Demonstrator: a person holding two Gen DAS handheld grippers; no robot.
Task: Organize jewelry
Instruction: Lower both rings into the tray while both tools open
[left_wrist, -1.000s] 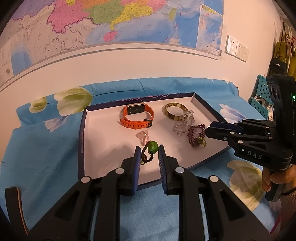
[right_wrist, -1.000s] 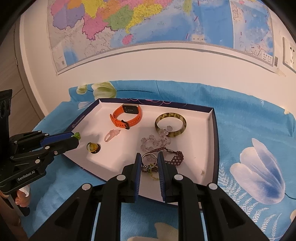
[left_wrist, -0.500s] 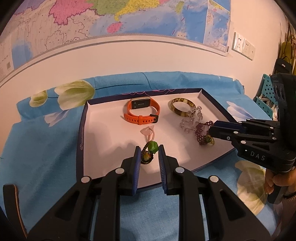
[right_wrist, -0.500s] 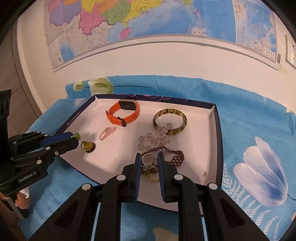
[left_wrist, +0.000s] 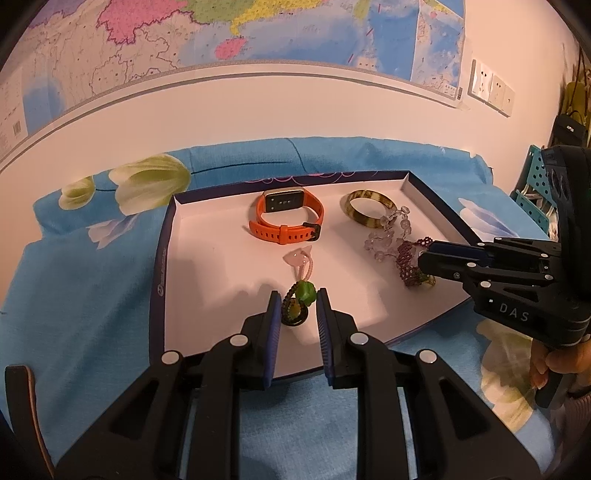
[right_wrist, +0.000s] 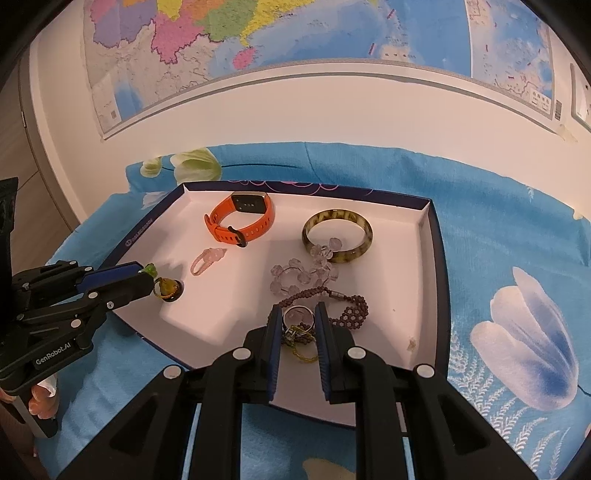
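A white tray with a dark blue rim (left_wrist: 162, 258) (right_wrist: 439, 295) holds the jewelry. My left gripper (left_wrist: 298, 295) (right_wrist: 147, 273) is shut on a green bead charm (left_wrist: 306, 291) (right_wrist: 150, 269). An amber ring (left_wrist: 293, 314) (right_wrist: 169, 290) dangles from the charm just over the tray's near left part. My right gripper (right_wrist: 297, 312) (left_wrist: 424, 258) is shut on a silver ring (right_wrist: 298, 318) tangled with a yellow-green cord, beside a dark red beaded bracelet (right_wrist: 351, 310) (left_wrist: 408, 262).
In the tray lie an orange watch (left_wrist: 286, 218) (right_wrist: 240, 221), a mottled bangle (left_wrist: 369, 210) (right_wrist: 337, 234), a clear bead bracelet (left_wrist: 388, 236) (right_wrist: 303, 273) and a pink charm (left_wrist: 299, 256) (right_wrist: 208, 258). A blue flowered cloth (right_wrist: 498, 240) covers the surface; a wall with a map stands behind.
Both grippers keep their grips and stay almost in place. The amber ring hangs slightly closer under the left fingertips than a second ago.
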